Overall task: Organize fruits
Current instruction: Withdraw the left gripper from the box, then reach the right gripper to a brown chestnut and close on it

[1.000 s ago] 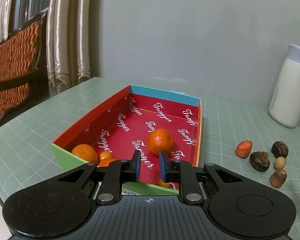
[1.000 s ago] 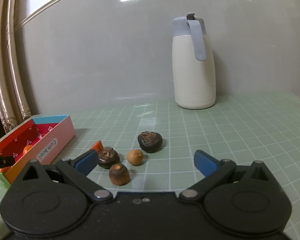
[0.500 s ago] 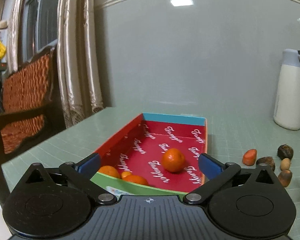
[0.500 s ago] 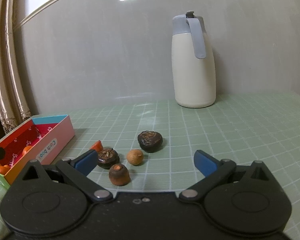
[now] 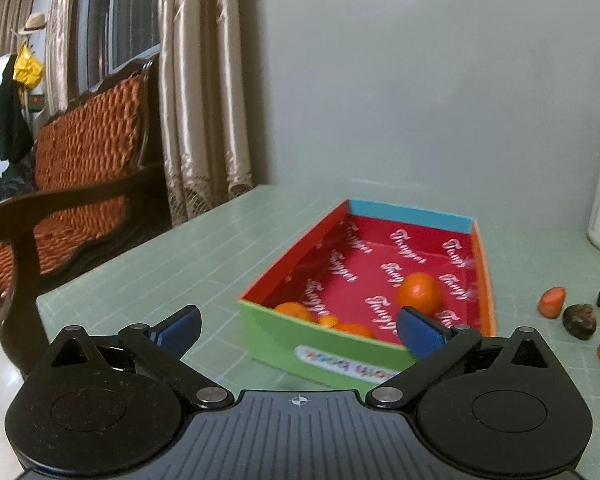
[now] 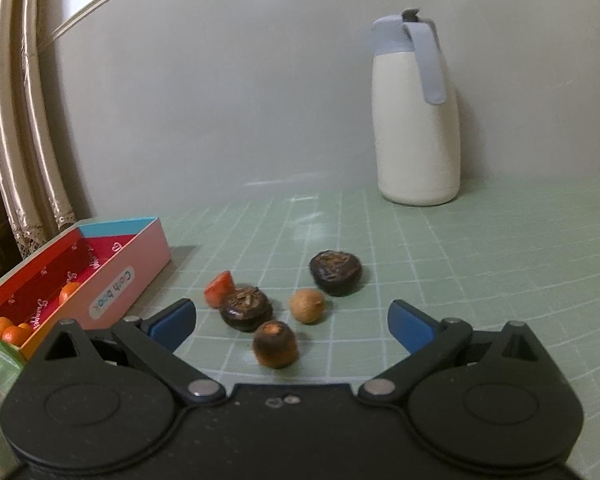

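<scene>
Tabletop (image 5: pixel 188 256) ends at a bare left edge, with a wooden bench (image 5: pixel 80 168) just beyond it and open green grid between that edge and the box (image 5: pixel 324 344). My left jaws (image 5: pixel 300 330) are spread wide and hold nothing, hovering at the box's near green wall. Inside the box lie several oranges (image 5: pixel 418 294), one alone mid-floor, the others against the near wall. The red lining repeats a white script word I cannot read for sure; the side label reads roughly "Cloth book". My right jaws (image 6: pixel 292 320) are wide apart too, empty, facing five small loose fruits (image 6: pixel 276 344) with clear grid around them. A white jug (image 6: pixel 418 120) stands by the wall, well apart.
</scene>
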The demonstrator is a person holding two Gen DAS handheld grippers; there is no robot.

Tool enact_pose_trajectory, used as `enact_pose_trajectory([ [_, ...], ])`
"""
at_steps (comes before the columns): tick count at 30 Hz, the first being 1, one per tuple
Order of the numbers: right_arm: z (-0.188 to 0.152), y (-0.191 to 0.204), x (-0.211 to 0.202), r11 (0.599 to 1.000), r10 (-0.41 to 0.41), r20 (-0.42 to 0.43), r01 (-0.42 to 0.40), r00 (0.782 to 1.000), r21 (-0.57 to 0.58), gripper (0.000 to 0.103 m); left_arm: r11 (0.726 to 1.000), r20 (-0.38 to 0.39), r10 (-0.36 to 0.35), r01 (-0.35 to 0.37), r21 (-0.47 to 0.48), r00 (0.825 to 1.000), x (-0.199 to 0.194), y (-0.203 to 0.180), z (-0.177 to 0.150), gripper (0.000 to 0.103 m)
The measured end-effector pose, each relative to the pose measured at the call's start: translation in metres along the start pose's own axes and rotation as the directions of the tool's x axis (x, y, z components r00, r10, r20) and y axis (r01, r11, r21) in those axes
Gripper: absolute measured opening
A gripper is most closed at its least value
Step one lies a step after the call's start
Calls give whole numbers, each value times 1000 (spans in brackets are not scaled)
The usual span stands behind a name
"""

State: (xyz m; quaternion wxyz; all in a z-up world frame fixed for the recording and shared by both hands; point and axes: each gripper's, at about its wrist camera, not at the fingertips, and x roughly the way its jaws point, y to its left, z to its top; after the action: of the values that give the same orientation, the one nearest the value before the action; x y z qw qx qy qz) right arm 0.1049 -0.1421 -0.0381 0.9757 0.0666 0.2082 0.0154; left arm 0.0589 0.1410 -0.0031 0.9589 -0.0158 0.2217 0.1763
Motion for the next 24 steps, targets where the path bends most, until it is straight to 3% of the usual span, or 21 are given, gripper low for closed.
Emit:
enact_pose_trajectory([
  [17,-4,21,29,1000,-8,-70,8,998,-6,102,995,-55,83,-86,-44,995,15,52,-11,103],
  [24,-4,17,45,998,-49,-130,54,990,30,81,992,-72,107,-111,-63,992,17,68,-16,103],
])
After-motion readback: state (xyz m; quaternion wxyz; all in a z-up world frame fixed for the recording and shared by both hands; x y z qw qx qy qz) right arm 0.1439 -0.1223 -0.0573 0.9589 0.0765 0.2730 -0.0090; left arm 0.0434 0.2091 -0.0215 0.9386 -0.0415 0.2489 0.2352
